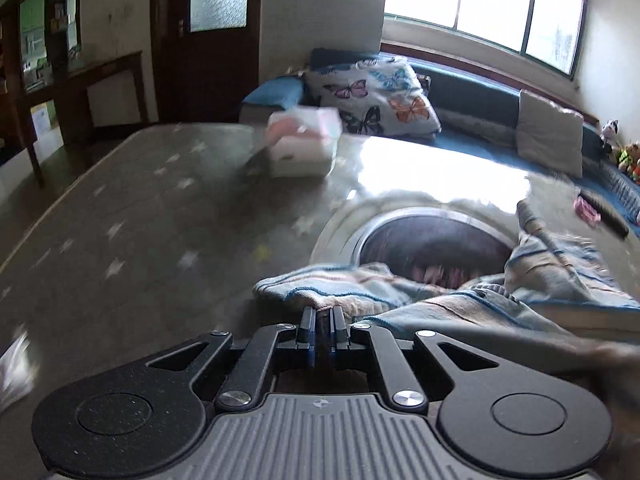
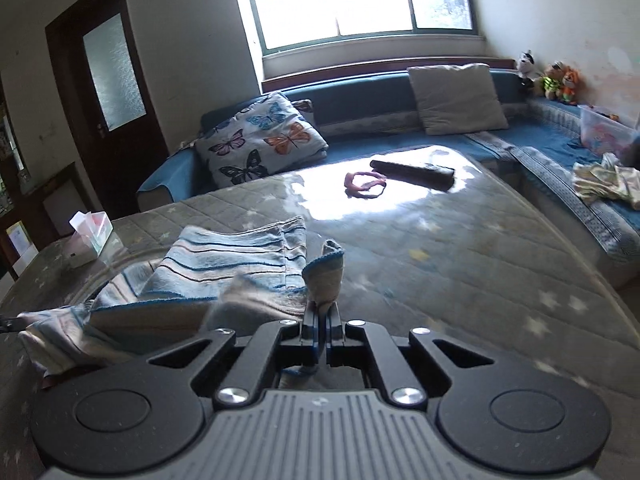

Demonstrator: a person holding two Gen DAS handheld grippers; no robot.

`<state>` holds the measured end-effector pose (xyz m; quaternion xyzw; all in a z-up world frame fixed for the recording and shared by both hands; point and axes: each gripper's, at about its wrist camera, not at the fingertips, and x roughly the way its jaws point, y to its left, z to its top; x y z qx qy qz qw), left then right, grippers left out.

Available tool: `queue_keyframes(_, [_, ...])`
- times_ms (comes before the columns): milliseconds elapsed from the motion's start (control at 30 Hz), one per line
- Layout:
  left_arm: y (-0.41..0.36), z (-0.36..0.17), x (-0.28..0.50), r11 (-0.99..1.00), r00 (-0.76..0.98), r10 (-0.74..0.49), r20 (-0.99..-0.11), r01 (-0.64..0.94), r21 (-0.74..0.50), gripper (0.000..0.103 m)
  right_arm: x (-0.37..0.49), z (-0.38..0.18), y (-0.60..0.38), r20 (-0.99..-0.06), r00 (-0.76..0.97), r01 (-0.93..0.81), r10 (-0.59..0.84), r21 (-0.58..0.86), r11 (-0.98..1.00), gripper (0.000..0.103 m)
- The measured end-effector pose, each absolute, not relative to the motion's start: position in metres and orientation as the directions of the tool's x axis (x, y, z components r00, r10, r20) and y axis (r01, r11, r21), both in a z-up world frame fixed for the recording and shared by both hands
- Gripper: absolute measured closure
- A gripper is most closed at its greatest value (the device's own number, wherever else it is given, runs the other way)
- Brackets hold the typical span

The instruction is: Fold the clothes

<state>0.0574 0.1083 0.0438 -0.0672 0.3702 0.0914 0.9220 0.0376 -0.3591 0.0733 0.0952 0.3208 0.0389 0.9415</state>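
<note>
A grey quilted counter (image 2: 460, 248) with pale stars fills the foreground. A tissue box (image 2: 89, 236) sits near its far left edge. Toward the far side lie a pink loop of cord (image 2: 365, 185) and, just beside it, a long dark flat object (image 2: 414, 171) — too blurred to identify. Behind runs a blue corner sofa (image 2: 400, 140) holding a butterfly-print pillow (image 2: 264, 140) and a plain grey cushion (image 2: 456, 98). Stuffed toys (image 2: 556, 80) sit in the corner — beneath a bright window (image 2: 360, 0). A dark wooden door (image 2: 108, 92) stands at left.

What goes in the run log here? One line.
left gripper: shut on striped garment | right gripper: shut on striped garment | table: fold underway
</note>
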Motion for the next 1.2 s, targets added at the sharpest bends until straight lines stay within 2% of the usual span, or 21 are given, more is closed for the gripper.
queue_keyframes(133, [0.111,0.035,0.021,0.982,0.651,0.063,-0.756,-0.176,-0.070,0.095,0.007,0.075,-0.372,-0.623,0.770,0.009,0.135,0.222,0.975,0.100])
queue_keyframes(200, [0.108,0.029,0.008,0.986,0.623,0.057,-0.780,-0.156,-0.053,0.094,-0.006,0.073,-0.377,-0.645,0.750,0.019,0.145,0.240,0.971,0.096])
queue_keyframes(300, [0.108,0.031,-0.002,0.991,0.617,0.051,-0.786,-0.130,-0.038,0.090,-0.021,0.074,-0.376,-0.663,0.741,0.032,0.107,0.194,0.981,0.090])
queue_keyframes(367, [0.105,0.034,-0.003,0.993,0.623,0.043,-0.781,-0.113,-0.036,0.089,-0.024,0.079,-0.377,-0.653,0.753,0.039,0.083,0.170,0.985,0.090])
queue_keyframes(433, [0.100,0.039,0.001,0.994,0.641,0.030,-0.767,-0.097,-0.042,0.083,-0.023,0.085,-0.375,-0.639,0.767,0.046,0.059,0.145,0.988,0.089])
queue_keyframes(500, [0.095,0.044,0.006,0.996,0.659,0.016,-0.752,-0.080,-0.049,0.064,-0.017,0.088,-0.371,-0.630,0.774,0.033,0.060,0.135,0.990,0.082])
queue_keyframes(700, [0.081,0.058,0.019,0.997,0.708,-0.026,-0.706,-0.029,-0.066,0.061,0.007,0.080,-0.346,-0.640,0.761,-0.038,0.110,0.126,0.991,0.069])
queue_keyframes(933, [0.043,0.049,0.068,0.988,0.709,-0.147,-0.689,0.074,-0.135,0.056,0.043,0.060,-0.321,-0.665,0.731,-0.099,0.156,0.122,0.988,0.058])
queue_keyframes(1200, [0.000,0.037,0.140,0.970,0.684,-0.241,-0.688,0.155,-0.185,0.049,0.090,0.034,-0.317,-0.703,0.701,-0.088,0.126,0.090,0.992,0.055])
